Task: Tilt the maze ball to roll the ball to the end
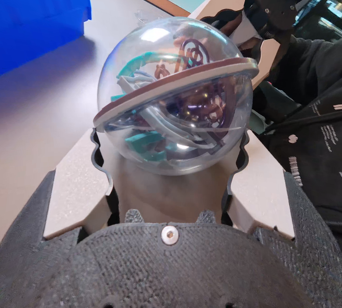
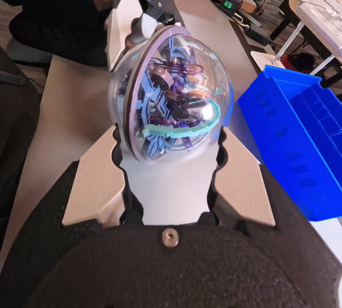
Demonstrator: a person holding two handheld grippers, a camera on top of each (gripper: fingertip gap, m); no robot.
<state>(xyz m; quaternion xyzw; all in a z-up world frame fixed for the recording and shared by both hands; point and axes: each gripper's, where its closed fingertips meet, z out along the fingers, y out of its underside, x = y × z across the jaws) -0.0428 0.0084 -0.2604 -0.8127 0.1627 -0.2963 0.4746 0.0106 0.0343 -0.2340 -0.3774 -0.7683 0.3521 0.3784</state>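
Up close in the left wrist view, the left gripper point(image 1: 170, 132) has both fingers spread wide around the lower half of the maze ball point(image 1: 175, 95), clamping the clear sphere between its wavy pads. The ball sits raised above the pale table point(image 1: 46, 114), held from two sides. Its equator ring point(image 1: 175, 88) runs on a slant here, low at the left, high at the right, so the ball's axis leans up and to the left. Beyond it, the right gripper point(image 1: 246, 27) presses in on the far side. In the right wrist view that same gripper point(image 2: 169, 130) grips the ball point(image 2: 172, 95) at the fingertips, ring point(image 2: 129, 95) nearly upright, dome facing right with a teal track point(image 2: 185, 129) across it. Farther off, a blue bin point(image 2: 296, 132) stands just beside the ball, and a dark sleeve point(image 2: 55, 12) reaches in behind.
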